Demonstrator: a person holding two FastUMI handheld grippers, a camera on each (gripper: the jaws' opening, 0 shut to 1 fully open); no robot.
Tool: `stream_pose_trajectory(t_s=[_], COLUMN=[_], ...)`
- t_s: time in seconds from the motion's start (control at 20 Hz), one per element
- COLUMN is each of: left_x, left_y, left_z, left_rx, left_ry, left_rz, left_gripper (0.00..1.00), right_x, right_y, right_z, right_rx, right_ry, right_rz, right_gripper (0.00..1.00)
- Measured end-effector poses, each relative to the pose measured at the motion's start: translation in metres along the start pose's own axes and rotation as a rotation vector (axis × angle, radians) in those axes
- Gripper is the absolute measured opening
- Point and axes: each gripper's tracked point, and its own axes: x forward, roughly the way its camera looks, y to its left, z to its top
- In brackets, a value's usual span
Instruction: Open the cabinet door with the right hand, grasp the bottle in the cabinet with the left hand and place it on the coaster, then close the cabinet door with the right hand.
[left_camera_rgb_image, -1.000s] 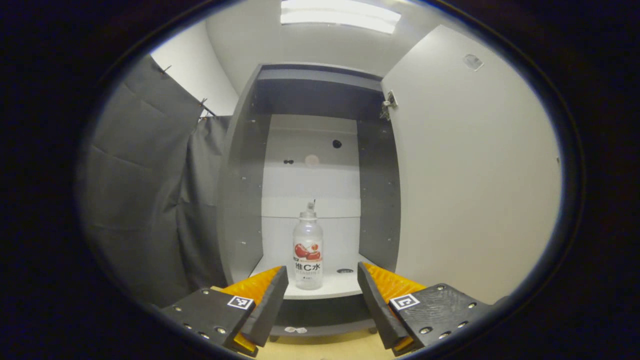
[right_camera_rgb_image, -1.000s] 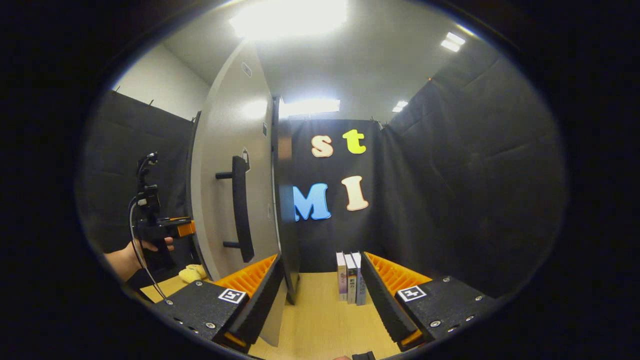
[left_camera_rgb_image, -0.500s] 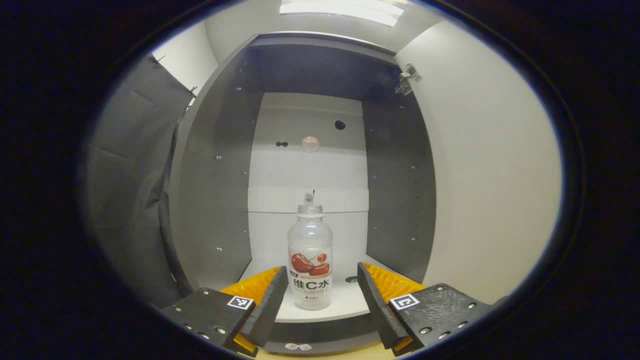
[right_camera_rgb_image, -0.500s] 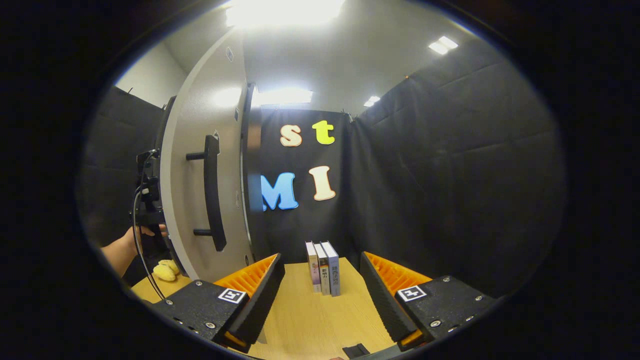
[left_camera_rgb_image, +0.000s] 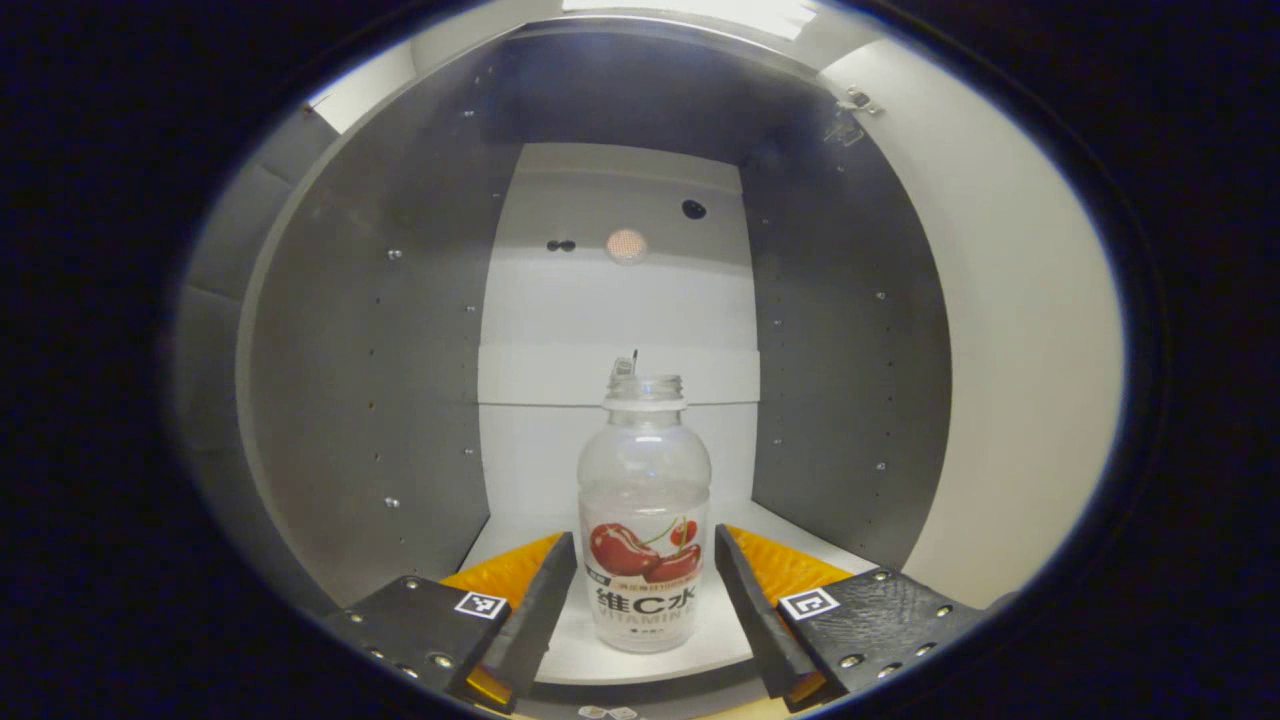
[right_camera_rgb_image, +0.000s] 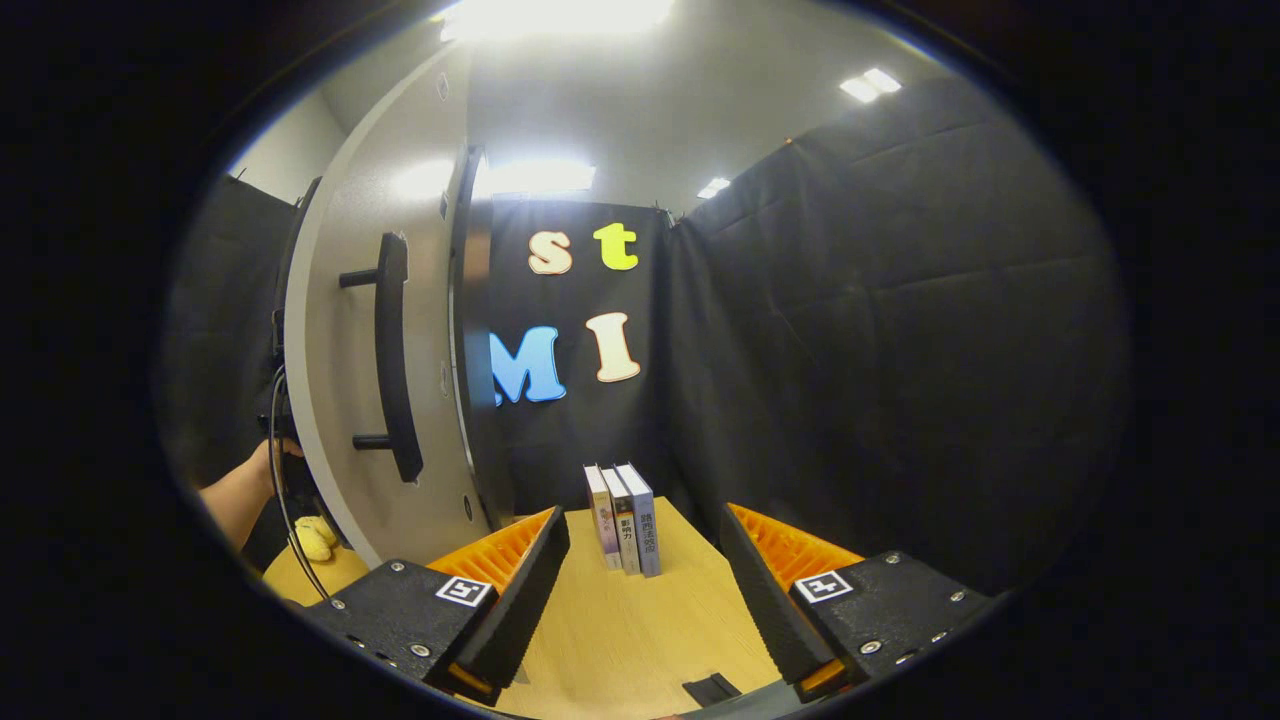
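In the left gripper view a clear bottle (left_camera_rgb_image: 644, 520) with a cherry label stands upright on the white floor of the open cabinet (left_camera_rgb_image: 400, 380). My left gripper (left_camera_rgb_image: 641, 585) is open, and the bottle's lower part sits between the fingers with a gap on each side. The cabinet door (left_camera_rgb_image: 1020, 330) stands swung out on the right. In the right gripper view the same door (right_camera_rgb_image: 350, 380) with its dark bar handle (right_camera_rgb_image: 392, 360) is to the left. My right gripper (right_camera_rgb_image: 640, 580) is open over the wooden table (right_camera_rgb_image: 640, 640) and holds nothing.
Three books (right_camera_rgb_image: 622, 518) stand upright on the table near the black cloth wall. A person's hand (right_camera_rgb_image: 245, 485) and a cable show past the door's edge. A yellow soft thing (right_camera_rgb_image: 315, 540) lies on the table below the hand. A small dark flat piece (right_camera_rgb_image: 712, 689) lies near the front edge.
My left gripper has moved forward into the cabinet, and the bottle now stands between its open fingers. My right gripper has swung to the right, away from the door.
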Motion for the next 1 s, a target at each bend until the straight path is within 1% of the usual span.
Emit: stream_pose_trajectory(t_s=[0.15, 0.25, 0.3, 0.4, 0.45, 0.5, 0.55, 0.6, 0.8, 0.85, 0.9, 1.0], left_x=[0.008, 0.008, 0.005, -0.001, -0.006, -0.012, -0.018, -0.025, -0.057, -0.065, -0.075, -0.093], left_y=[-0.001, -0.003, -0.003, -0.002, -0.002, -0.001, 0.000, 0.002, 0.005, 0.006, 0.008, 0.011], left_z=[-0.001, 0.000, 0.000, 0.005, 0.008, 0.011, 0.015, 0.018, 0.034, 0.037, 0.040, 0.043], left_rx=[0.003, -0.011, -0.016, -0.030, -0.042, -0.055, -0.063, -0.068, -0.046, -0.043, -0.041, -0.040], left_ry=[0.005, 0.009, 0.010, 0.005, 0.000, -0.008, -0.013, -0.021, -0.057, -0.064, -0.074, -0.081], left_rz=[-0.001, -0.010, -0.013, -0.009, -0.008, -0.006, -0.004, 0.001, 0.031, 0.037, 0.046, 0.066], left_gripper=[0.83, 0.79, 0.75, 0.75, 0.79, 0.75, 0.75, 0.79, 0.78, 0.72, 0.78, 0.76], right_x=[0.002, 0.002, 0.002, 0.003, 0.004, 0.004, 0.004, 0.004, 0.004, 0.003, 0.003, 0.003], right_y=[0.000, 0.002, 0.002, 0.002, 0.003, 0.003, 0.004, 0.005, 0.002, 0.001, 0.000, 0.000], right_z=[-0.005, -0.007, -0.007, -0.008, -0.007, -0.006, -0.005, -0.004, -0.001, 0.000, 0.000, -0.001], right_rx=[0.007, 0.012, 0.013, 0.008, 0.005, 0.006, 0.012, 0.021, 0.027, 0.026, 0.030, 0.044], right_ry=[0.012, 0.012, 0.012, 0.011, 0.010, 0.008, 0.004, 0.001, -0.013, -0.016, -0.018, -0.017], right_rz=[-0.007, -0.002, 0.003, 0.014, 0.020, 0.029, 0.039, 0.051, 0.093, 0.101, 0.111, 0.137], right_gripper=[0.94, 0.94, 0.94, 0.94, 0.94, 0.94, 0.94, 0.94, 0.94, 0.94, 0.94, 0.94])
